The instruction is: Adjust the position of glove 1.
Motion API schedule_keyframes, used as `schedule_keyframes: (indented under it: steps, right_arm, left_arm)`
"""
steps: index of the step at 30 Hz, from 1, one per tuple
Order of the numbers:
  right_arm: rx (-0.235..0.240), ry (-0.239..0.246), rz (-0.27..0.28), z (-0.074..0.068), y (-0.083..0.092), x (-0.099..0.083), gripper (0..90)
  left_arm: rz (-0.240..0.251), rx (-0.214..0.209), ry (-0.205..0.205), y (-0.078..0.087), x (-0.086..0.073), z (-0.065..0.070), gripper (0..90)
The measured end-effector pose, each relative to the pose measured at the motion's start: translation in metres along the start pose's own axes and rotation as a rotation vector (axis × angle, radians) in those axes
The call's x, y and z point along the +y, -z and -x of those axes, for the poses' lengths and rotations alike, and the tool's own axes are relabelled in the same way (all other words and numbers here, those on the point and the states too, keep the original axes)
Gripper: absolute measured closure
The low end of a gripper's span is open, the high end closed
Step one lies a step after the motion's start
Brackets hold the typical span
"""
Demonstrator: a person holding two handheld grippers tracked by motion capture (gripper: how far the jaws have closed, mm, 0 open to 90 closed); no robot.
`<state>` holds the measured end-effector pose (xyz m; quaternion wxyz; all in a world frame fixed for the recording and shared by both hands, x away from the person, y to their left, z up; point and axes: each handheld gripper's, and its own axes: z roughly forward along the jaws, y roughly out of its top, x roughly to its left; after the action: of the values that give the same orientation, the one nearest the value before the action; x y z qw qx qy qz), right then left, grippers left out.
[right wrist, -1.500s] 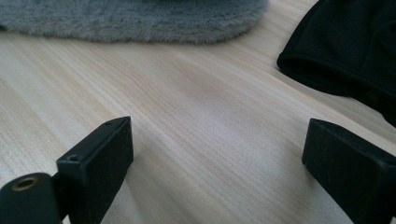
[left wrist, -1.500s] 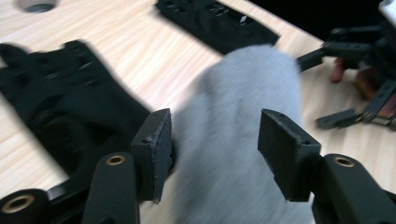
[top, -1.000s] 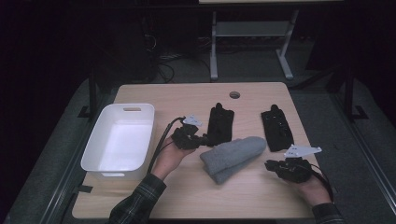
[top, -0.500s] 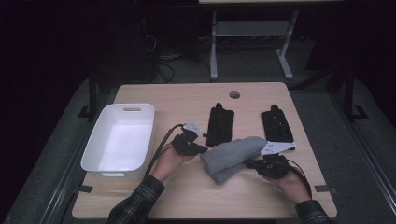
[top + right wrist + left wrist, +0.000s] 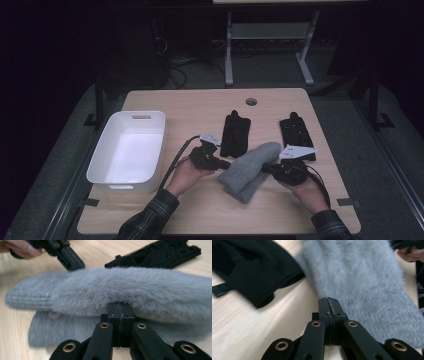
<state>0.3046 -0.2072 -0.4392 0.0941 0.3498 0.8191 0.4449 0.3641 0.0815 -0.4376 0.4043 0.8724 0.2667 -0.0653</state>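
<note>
1. We take the grey fuzzy mitten pair as our landmark: it lies near the middle of the wooden table, one mitten stacked on the other, well right of the white bin.
2. Our left gripper rests at the pair's left edge. In the left gripper view its jaws stand pressed together, tips at the fur's edge; we cannot tell whether any fur is pinched.
3. Our right gripper sits at the pair's right edge. In the right gripper view its jaws are likewise together, tips tucked against the upper mitten just above the lower mitten; a pinch cannot be confirmed.
4. Two black gloves lie beyond the pair: one just behind it, the other behind and right.
5. We judge the step in hand to be taking hold of the mittens from both sides.
6. Next we would need a sure bite on the fabric, then an even lift towards the bin, keeping both mittens together.
</note>
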Motion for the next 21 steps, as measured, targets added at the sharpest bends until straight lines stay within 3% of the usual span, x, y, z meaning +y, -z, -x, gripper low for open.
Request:
schedule_keyframes:
  steps: [4, 10, 11, 13, 17, 21]
  right_arm:
    - [-0.004, 0.004, 0.019, 0.0, -0.001, 0.003, 89.7]
    - [0.001, -0.005, -0.009, -0.002, 0.003, -0.001, 89.7]
    - [0.015, -0.005, -0.01, -0.006, 0.006, -0.006, 89.7]
    - [0.026, -0.001, -0.026, -0.012, 0.008, -0.011, 89.7]
    - [0.06, 0.022, -0.045, -0.025, 0.009, -0.015, 89.7]
    - [0.115, 0.049, -0.069, -0.041, -0.001, -0.013, 89.7]
  left_arm:
    - [0.012, -0.013, -0.01, -0.001, 0.002, 0.003, 89.4]
    - [-0.022, 0.039, -0.052, 0.006, -0.002, 0.008, 89.3]
    - [-0.033, 0.06, -0.053, 0.009, -0.005, 0.006, 89.3]
    - [-0.043, 0.063, -0.042, 0.008, -0.008, 0.003, 89.3]
    - [-0.064, 0.054, -0.048, 0.001, -0.011, 0.002, 89.3]
    - [-0.079, 0.04, -0.046, -0.006, -0.014, 0.005, 89.4]
